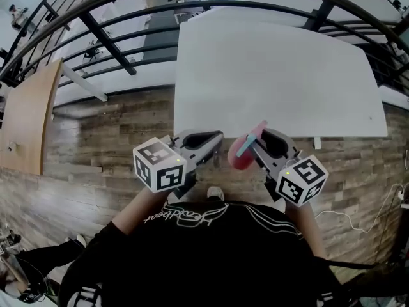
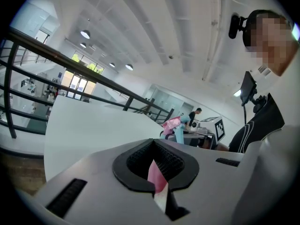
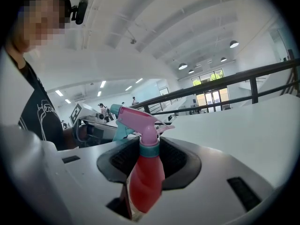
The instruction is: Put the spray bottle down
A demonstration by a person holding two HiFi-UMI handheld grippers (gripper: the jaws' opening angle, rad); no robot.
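The spray bottle [image 1: 241,157] has a red body, a teal collar and a pink trigger head. My right gripper [image 1: 259,147] is shut on it and holds it in the air just before the near edge of the white table [image 1: 275,75]. In the right gripper view the spray bottle [image 3: 145,177] stands upright between the dark pads of the right gripper [image 3: 150,151]. My left gripper [image 1: 206,143] hovers beside it on the left, shut. In the left gripper view a thin pink-and-white sliver shows in the slit of the left gripper [image 2: 154,165]; what it is I cannot tell. The spray bottle [image 2: 177,125] appears there too, further off.
The white table's top is bare. A black railing [image 1: 108,40] curves round behind and to the left of it. Wood-plank floor [image 1: 102,133] lies below me, with a wooden panel [image 1: 25,114] at the left and a white cable [image 1: 358,219] at the right.
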